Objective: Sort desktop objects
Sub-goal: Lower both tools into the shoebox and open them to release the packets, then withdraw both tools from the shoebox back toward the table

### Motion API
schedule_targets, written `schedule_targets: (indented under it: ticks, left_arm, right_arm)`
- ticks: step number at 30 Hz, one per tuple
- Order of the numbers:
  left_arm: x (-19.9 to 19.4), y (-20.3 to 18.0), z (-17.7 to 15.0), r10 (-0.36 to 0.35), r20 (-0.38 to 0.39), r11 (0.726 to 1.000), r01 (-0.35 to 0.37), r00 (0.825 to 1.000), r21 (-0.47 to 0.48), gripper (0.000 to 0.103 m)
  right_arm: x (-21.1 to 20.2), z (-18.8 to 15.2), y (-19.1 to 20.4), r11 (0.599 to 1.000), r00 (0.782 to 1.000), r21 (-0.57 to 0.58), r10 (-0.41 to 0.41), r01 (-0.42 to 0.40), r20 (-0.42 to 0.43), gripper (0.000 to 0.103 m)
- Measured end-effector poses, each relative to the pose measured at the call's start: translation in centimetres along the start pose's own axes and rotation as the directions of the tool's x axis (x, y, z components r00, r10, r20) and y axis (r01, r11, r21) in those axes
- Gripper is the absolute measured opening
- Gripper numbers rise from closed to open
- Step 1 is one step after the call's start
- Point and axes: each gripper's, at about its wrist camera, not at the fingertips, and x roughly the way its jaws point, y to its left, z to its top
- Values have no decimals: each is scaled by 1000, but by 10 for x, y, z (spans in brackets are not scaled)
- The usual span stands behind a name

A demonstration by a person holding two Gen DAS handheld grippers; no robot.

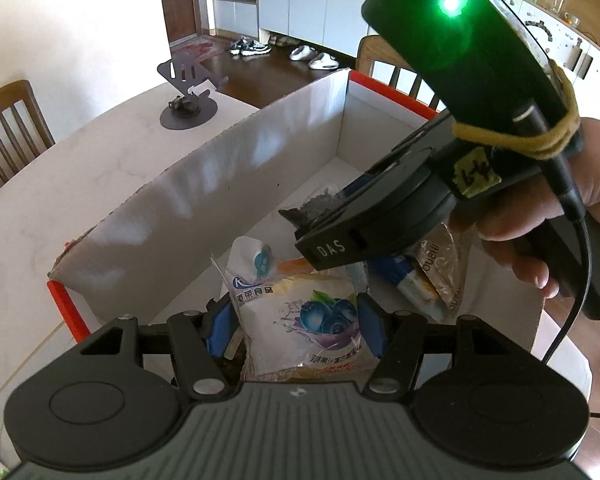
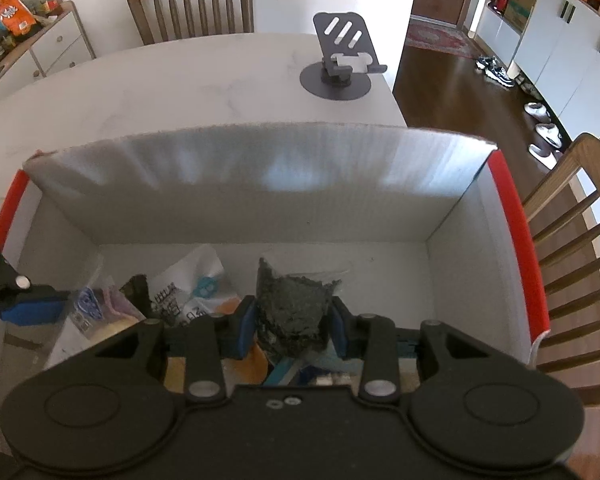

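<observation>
Now we hold both tongs inside the white box [image 2: 240,208] with the red edges, which stands on the desk [image 2: 180,88].

The left tongs [image 1: 294,322] are clenched on a blueberry snack packet [image 1: 300,320]; its 2 blue pads press the packet from both sides, just above the other things in the box. The right tongs [image 2: 292,320] are clenched on a dark, rough packet [image 2: 290,304], maybe dried seaweed, and this one also hangs low over the box floor.

In the box we already see several things: a white pouch with a blue cap [image 1: 256,256], a clear wrapper [image 1: 440,264] and some blue and orange packaging [image 1: 412,284] under the right tongs. They lie in a loose heap near our side of the box, and the far part of the floor is bare.

On the desk, as far as both views show, only a dark phone stand [image 2: 340,60] remains, well apart from the box. So we judge the sorting is nearly finished: most objects are in the box, and the 2 packets in the tongs only need to be let go. Whether something more waits behind us, we cannot tell.
</observation>
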Motion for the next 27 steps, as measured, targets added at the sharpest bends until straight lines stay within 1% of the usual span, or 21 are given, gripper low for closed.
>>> schedule_targets:
  ticks: [4,8,11,13,15,18,20,23,24,25,27]
  left_arm:
    - [2,1,0,-8,-9,1000,8,1000,-3,63]
    - [2,3,0,-18,-12,1000,18,1000,-16,64]
    - [3,6,1,-39,-13,999,39,999,-25,65]
    - [2,6,0,-43,-14,999,43,999,-27,69]
    - [0,7,-1,-52,-9,998,52,999,-36,69]
    - [-5,7,-3,-65,-3,997,65,998,-48,77]
    - [-9,5,-4,-63,4,997,63,998,-42,78]
    - [-15,4,-4,-65,15,997,65,998,-37,80]
    - [-18,3,-5,-64,21,997,65,998,-38,82]
    - [-21,3,-5,-63,27,997,64,998,-40,82]
    - [-25,2,-6,-63,37,997,64,997,-40,82]
  right_arm:
    - [5,1,0,1000,1000,3,-12,12,-17,37]
    - [6,2,-3,1000,1000,19,-7,7,-27,39]
    - [6,0,-7,999,999,36,4,-2,-38,41]
    - [4,0,-8,999,999,41,5,-4,-34,46]
    - [1,0,-8,999,999,42,9,-8,-31,46]
    - [-5,-1,-9,999,1000,39,11,-10,-26,47]
    - [-9,-1,-11,999,1000,43,15,-14,-23,47]
    - [-17,-2,-13,999,1000,49,19,-18,-10,52]
    - [-20,-3,-13,998,1000,52,19,-19,-5,59]
    - [-24,-3,-14,998,1000,55,21,-21,4,62]
    - [-31,-5,-16,998,1000,55,24,-25,17,62]
